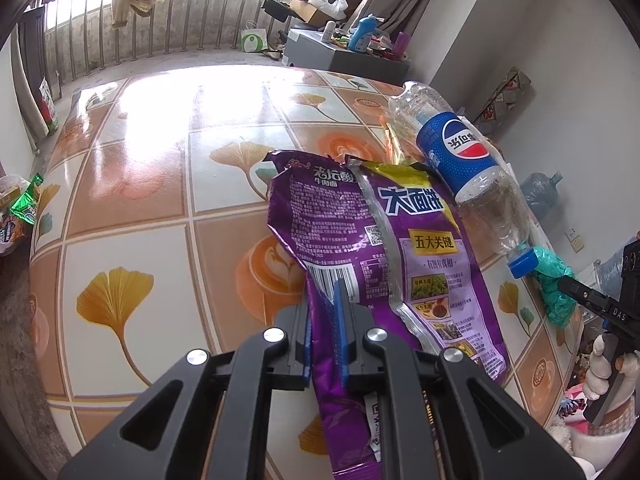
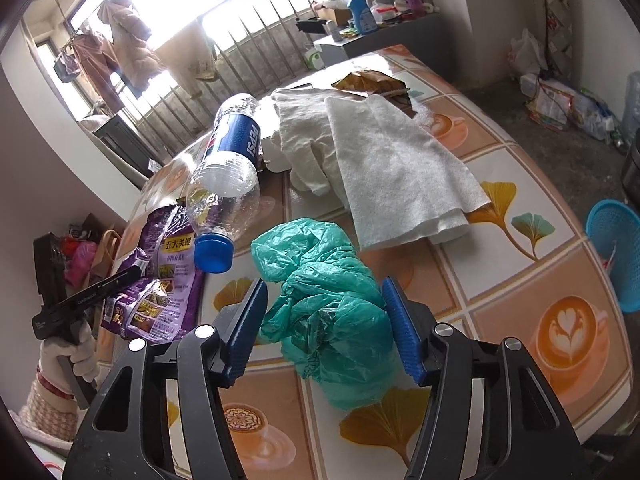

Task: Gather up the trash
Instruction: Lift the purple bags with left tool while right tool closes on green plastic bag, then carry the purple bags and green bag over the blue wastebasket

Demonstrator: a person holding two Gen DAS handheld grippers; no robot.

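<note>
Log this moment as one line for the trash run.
left gripper: shut on purple noodle wrapper | right gripper: open around green plastic bag | Pepsi bottle: lying across wrappers, untouched

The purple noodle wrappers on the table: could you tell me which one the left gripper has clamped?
The left gripper is shut on the barcode wrapper, the left one; the yellow-boxed wrapper lies beside it, free.

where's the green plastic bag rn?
Right wrist view: the green plastic bag lies crumpled on the table, between the open right gripper's fingers, just right of the Pepsi bottle's blue cap.
</note>
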